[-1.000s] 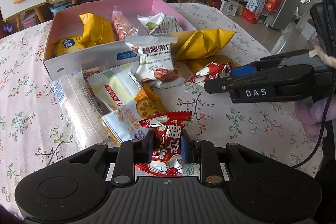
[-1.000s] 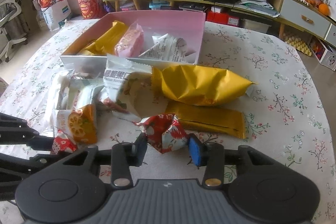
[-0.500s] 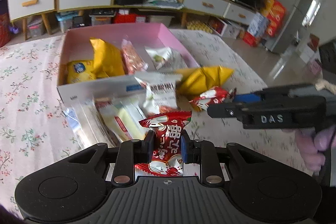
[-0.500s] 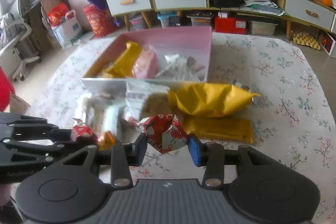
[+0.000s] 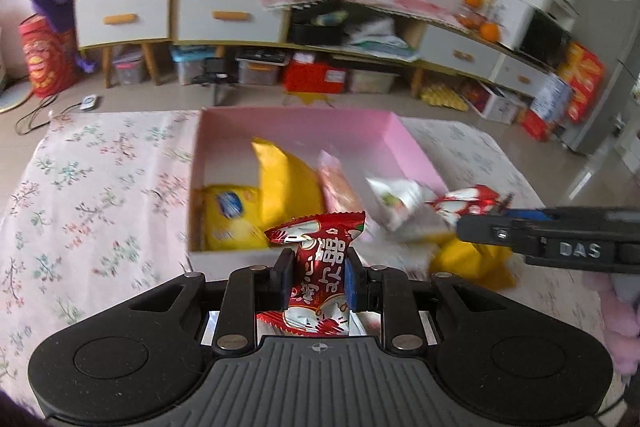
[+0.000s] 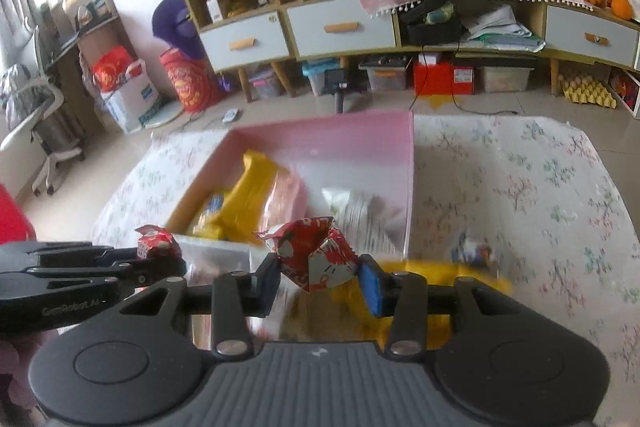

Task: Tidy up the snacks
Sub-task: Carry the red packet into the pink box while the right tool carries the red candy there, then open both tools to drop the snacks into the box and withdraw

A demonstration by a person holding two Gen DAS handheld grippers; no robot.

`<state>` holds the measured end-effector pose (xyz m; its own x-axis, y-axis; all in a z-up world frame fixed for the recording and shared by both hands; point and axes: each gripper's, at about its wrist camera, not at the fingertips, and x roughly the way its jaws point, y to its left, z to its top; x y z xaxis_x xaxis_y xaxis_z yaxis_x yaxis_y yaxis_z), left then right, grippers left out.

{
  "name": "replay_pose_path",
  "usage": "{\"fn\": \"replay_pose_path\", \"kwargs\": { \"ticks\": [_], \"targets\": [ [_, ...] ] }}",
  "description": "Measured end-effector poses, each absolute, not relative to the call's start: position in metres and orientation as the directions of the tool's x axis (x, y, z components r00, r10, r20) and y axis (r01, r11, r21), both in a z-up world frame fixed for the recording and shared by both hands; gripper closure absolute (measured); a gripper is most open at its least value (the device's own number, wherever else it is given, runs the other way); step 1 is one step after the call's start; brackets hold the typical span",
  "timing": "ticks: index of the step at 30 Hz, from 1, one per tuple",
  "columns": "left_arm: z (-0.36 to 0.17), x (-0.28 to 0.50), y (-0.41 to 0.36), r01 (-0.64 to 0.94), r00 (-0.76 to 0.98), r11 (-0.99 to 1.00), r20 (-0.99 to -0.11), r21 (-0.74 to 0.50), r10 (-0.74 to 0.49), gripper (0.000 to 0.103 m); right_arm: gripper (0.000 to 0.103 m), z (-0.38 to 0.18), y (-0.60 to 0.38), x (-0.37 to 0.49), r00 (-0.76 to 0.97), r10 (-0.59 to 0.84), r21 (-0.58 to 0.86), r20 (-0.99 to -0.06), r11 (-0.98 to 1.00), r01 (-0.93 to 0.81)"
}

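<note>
Left gripper: jaws clamped on a red-and-white snack packet; the packet stood upright between the pads, with its crimped top edge above them and its lower end below.
Right gripper: jaws closed on a second red snack packet, crumpled and bulged; the pads pressed on its two sides, leaving a moderate gap.
Cross-view, right gripper: in the left wrist view it entered from the right edge, with the second packet at its tip.
Cross-view, left gripper: in the right wrist view it entered from the left edge, with the first packet at its tip.
Pink box: open-topped, on the table ahead of both grippers; pink inner walls, white outer front wall.
Box contents: a yellow bag leaning upright, a flat yellow packet with a blue oval logo by the left wall, a pink packet beside the yellow bag, a white packet towards the right wall.
Packets versus box: both held packets were off the table; the left one showed in front of the box's near wall, the right one near its right front corner. Whether either was over the opening I could not tell.
Outside box: a yellow bag lay on the table by the near right corner, blurred.
Table: covered by a pale floral cloth.
Image quality: near parts of both views were motion-blurred; small print on the packets was unreadable, apart from large characters on the left packet.
</note>
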<state>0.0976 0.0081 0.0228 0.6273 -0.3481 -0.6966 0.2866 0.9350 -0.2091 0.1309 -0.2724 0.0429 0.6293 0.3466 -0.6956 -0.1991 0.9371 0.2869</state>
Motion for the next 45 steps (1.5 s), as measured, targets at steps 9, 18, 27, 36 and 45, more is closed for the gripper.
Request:
{"fn": "replay_pose_path", "kwargs": {
  "ticks": [9, 18, 27, 36, 45],
  "targets": [
    [0.016, 0.157, 0.008, 0.193, 0.664, 0.965, -0.700, -0.178, -0.262, 0.081, 0.074, 0.035, -0.293, 0.170, 0.655, 0.414, 0.442, -0.632, 0.887, -0.135],
    [0.000, 0.203, 0.006, 0.128, 0.672, 0.984, -0.718, -0.126, -0.180, 0.081, 0.073, 0.011, -0.304, 0.196, 0.649, 0.427, 0.513, -0.630, 0.856, -0.065],
    [-0.013, 0.230, 0.002, 0.103, 0.680, 0.989, -0.718, -0.105, -0.147, 0.081, 0.072, -0.005, -0.307, 0.210, 0.643, 0.407, 0.511, -0.649, 0.859, -0.028],
    [-0.021, 0.239, -0.004, 0.114, 0.688, 0.991, -0.713, -0.074, -0.133, 0.076, 0.063, -0.005, -0.307, 0.214, 0.644, 0.416, 0.516, -0.642, 0.856, -0.039],
    [-0.015, 0.222, -0.008, 0.147, 0.676, 0.987, -0.722, -0.062, -0.146, 0.042, 0.035, 0.008, -0.302, 0.209, 0.655, 0.420, 0.499, -0.628, 0.863, -0.075]
  ]
}}
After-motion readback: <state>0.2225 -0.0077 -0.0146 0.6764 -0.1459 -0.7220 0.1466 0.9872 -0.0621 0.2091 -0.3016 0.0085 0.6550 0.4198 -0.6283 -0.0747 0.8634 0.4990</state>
